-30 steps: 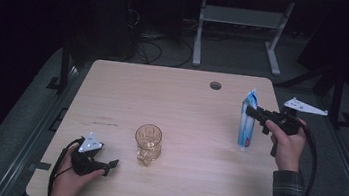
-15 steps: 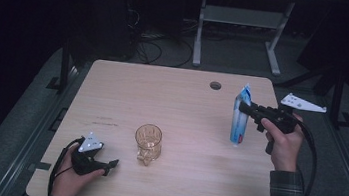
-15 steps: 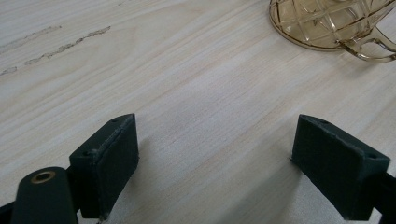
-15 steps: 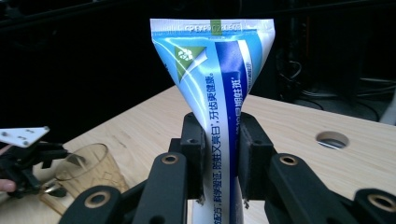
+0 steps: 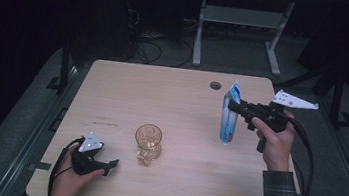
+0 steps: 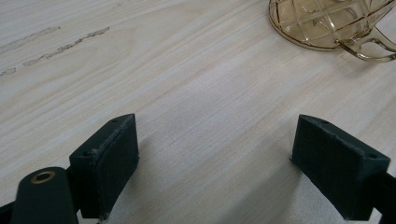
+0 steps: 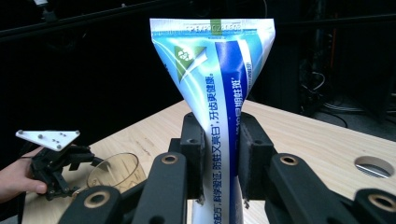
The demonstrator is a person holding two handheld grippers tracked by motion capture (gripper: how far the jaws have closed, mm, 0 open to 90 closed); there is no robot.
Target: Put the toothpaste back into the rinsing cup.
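1. Table (image 5: 177,98): pale wood top with a round cable hole (image 5: 215,85) near the far right corner. I see faint scuff marks left of centre.

2. Toothpaste tube (image 5: 230,114): blue and white, printed in Chinese, upright with its crimped flat end at the top. It sits over the table's right side, just in front of the cable hole. In my right gripper view (image 7: 219,93) the crimp fans wide above the jaws.

3. Right gripper (image 5: 232,105): I hold it level, pointing left across the table. Its jaws are drawn narrow and clamped on the tube's middle, one pad on either side.

4. Left gripper (image 5: 110,164): it rests on the table near the front left corner, in my left hand (image 5: 69,178). My left gripper view shows the jaws spread wide with bare wood between them.

5. Glass mug (image 5: 148,143): amber, cut-pattern, with a handle. It stands just right of the left gripper and well apart from the tube.
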